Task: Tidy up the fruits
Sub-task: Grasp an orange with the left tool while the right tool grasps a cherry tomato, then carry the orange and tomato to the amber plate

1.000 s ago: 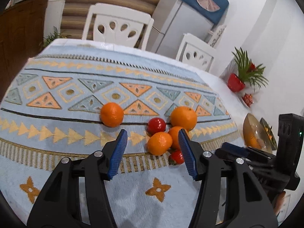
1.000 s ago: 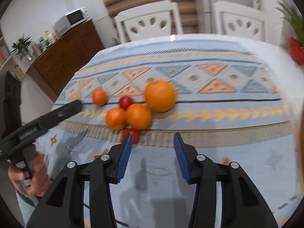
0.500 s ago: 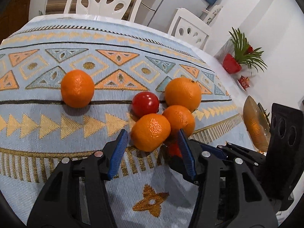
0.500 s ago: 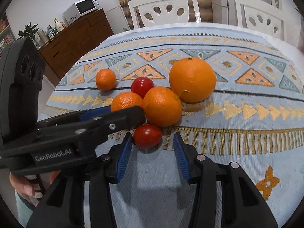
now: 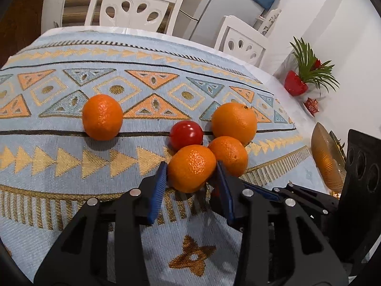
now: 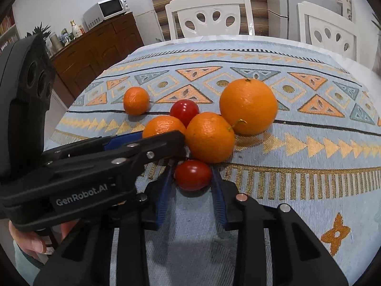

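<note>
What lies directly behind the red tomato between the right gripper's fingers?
Behind the near tomato, between the right gripper fingers, sits an orange, apparently touching it. A second tomato and a bigger orange lie beyond. Their contact points with the cloth are hidden.

four oranges [image 6: 248, 106], two tomatoes [image 6: 193, 175], two chairs [image 6: 209, 15]

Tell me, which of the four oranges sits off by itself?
The small orange farthest left on the tablecloth. It touches nothing, while the other three crowd together around a red tomato.
</note>
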